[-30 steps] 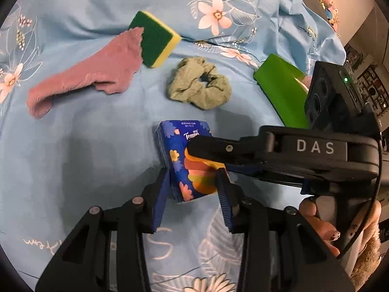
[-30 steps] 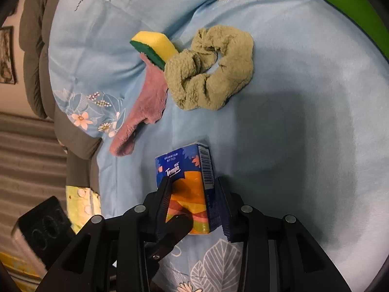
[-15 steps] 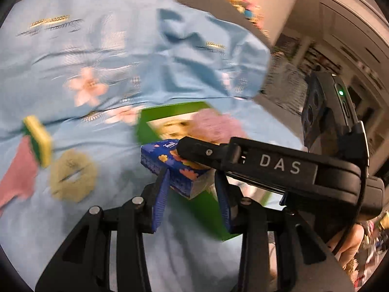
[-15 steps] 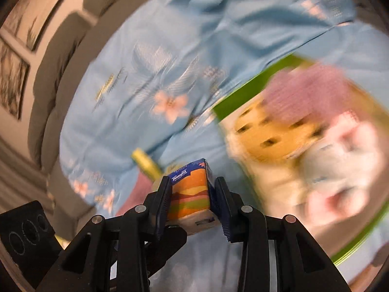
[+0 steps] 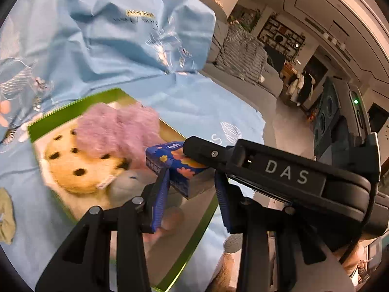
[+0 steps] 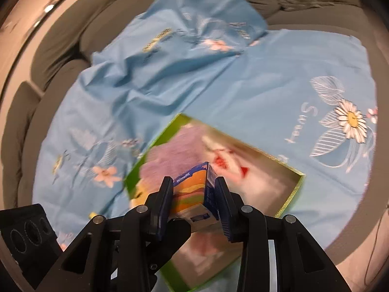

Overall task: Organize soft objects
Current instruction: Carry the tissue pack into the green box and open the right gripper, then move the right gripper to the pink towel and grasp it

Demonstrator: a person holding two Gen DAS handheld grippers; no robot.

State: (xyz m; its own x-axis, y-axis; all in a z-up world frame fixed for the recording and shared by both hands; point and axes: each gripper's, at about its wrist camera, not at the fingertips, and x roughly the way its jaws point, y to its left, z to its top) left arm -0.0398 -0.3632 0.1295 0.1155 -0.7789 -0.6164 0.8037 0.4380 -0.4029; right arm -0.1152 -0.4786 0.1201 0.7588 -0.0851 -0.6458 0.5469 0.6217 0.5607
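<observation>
A small blue and orange tissue pack (image 5: 173,168) (image 6: 192,189) hangs in the air over an open green box (image 5: 73,108) (image 6: 158,141). My left gripper (image 5: 192,194) is shut on it from one side. My right gripper (image 6: 193,199) is shut on it crosswise, and its black body marked DAS (image 5: 284,172) reaches in from the right. The box holds a pink fluffy toy (image 5: 116,131), a yellow plush with black spots (image 5: 73,165) and a pale plush (image 5: 128,182). The right wrist view of the box contents is blurred.
The box lies on a light blue floral sheet (image 5: 97,48) (image 6: 243,85) spread over a grey sofa (image 6: 60,36). A green scrunchie (image 5: 6,216) lies on the sheet at the far left. Beyond the sheet's right edge is room floor with furniture (image 5: 291,85).
Both grippers lifted the tissue pack off the sheet and carried it to the right until it hangs over the green box. The scrunchie, sponge and pink cloth stayed behind on the left.
</observation>
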